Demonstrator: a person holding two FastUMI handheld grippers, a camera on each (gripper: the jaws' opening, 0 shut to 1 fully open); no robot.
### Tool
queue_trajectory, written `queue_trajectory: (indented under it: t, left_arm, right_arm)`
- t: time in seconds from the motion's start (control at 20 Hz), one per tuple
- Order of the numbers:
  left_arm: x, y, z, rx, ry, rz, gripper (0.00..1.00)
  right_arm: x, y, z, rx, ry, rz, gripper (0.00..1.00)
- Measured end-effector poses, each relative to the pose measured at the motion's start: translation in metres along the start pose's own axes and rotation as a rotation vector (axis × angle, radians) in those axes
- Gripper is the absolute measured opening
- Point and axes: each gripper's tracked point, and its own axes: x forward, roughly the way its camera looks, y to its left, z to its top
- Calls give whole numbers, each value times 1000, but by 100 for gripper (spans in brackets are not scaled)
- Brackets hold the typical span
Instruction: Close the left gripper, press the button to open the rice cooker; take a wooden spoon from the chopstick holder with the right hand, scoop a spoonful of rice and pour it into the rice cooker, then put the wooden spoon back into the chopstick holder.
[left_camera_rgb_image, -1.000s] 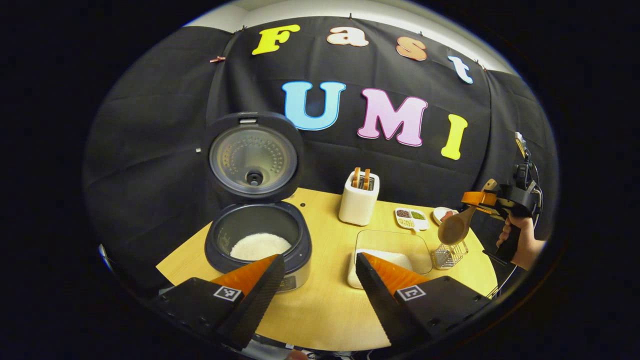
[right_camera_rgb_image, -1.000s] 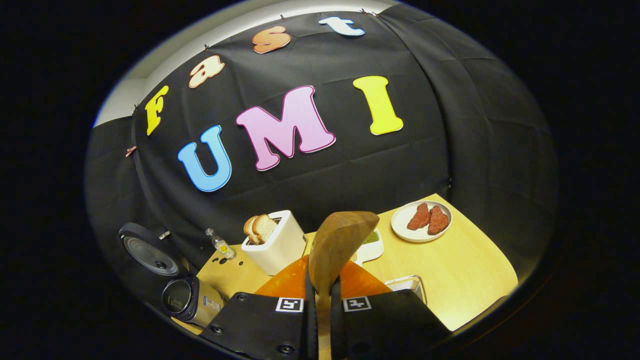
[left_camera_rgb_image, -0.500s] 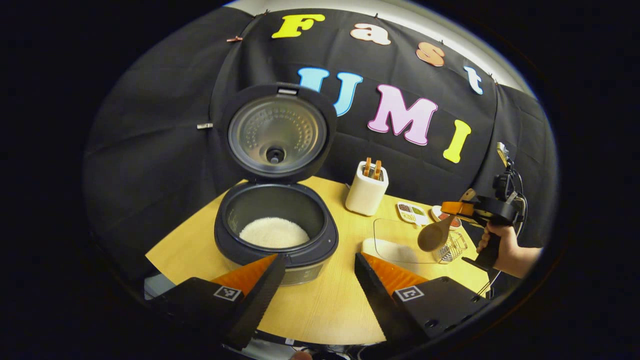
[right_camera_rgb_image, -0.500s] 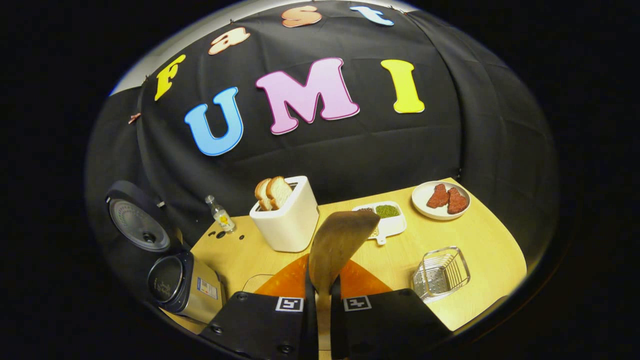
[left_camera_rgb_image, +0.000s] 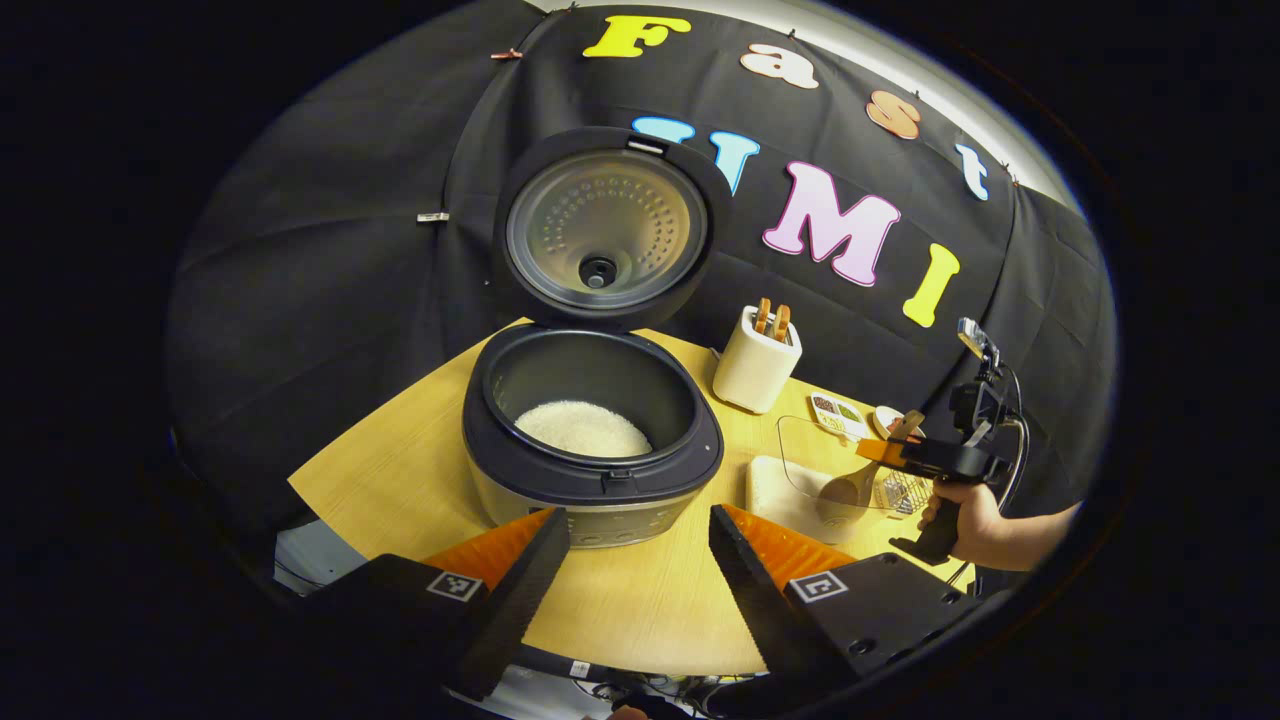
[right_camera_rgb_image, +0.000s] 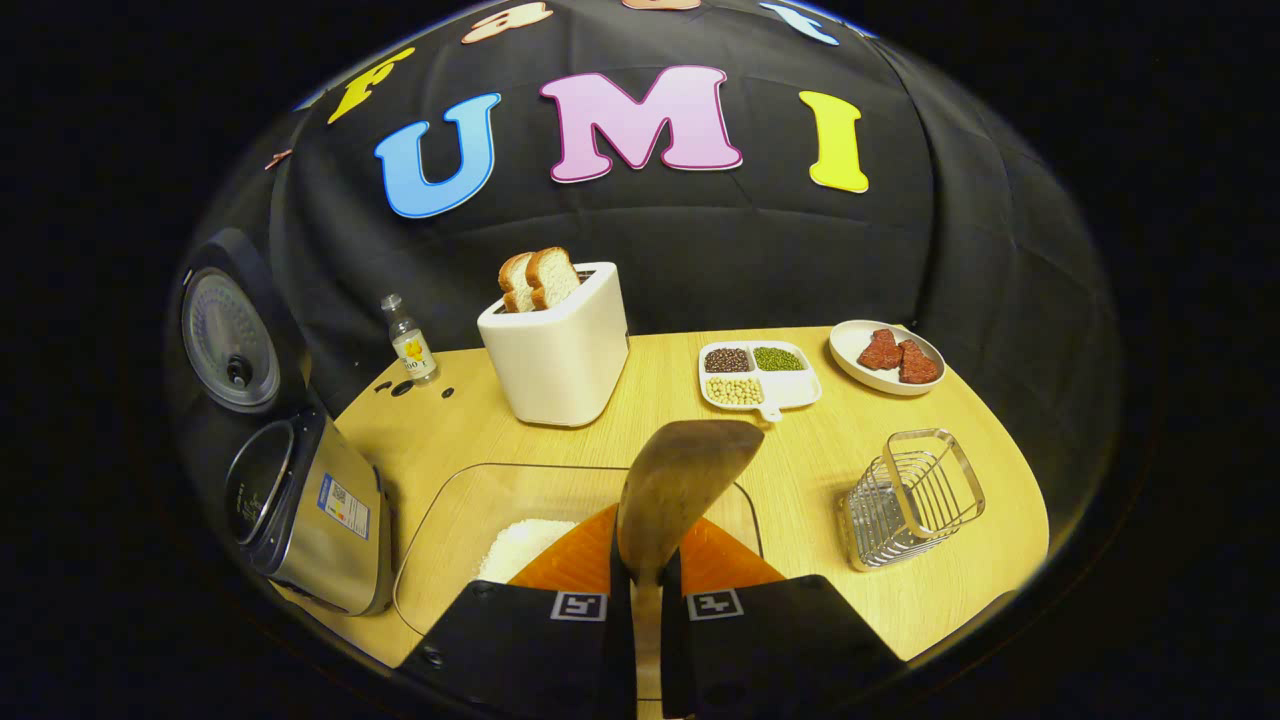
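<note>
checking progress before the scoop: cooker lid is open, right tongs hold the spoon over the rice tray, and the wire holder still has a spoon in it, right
Not quite. The holder is empty, as the right gripper view shows. The rest stands: the cooker lid is open, and the right tongs hold the spoon over the rice tray.

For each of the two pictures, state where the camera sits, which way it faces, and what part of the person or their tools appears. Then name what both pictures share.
Left gripper view: rides on the left gripper, facing the open rice cooker; its own spread fingers show, plus the right gripper and a hand.
Right gripper view: rides on the right gripper, facing the toaster; its fingers clamp the wooden spoon.
Shared: rice cooker, toaster, spoon, rice tray, wire holder.
</note>
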Motion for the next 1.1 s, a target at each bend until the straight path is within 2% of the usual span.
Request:
queue_trajectory:
  t: [0.25,0.65,0.85,1.1]
  left_arm:
    - [-6,11,-1,-18,-3,10,95]
    - [-8,16,-9,-36,21,2,95]
    - [-8,16,-7,-27,22,-11,95]
    - [-8,14,-1,2,12,-12,95]
  right_arm:
    - [1,22,-12,46,45,1,14]
    - [13,45,-17,270,158,21,14]
    - [12,62,-14,439,221,77,14]
    - [5,72,-6,502,231,144,14]
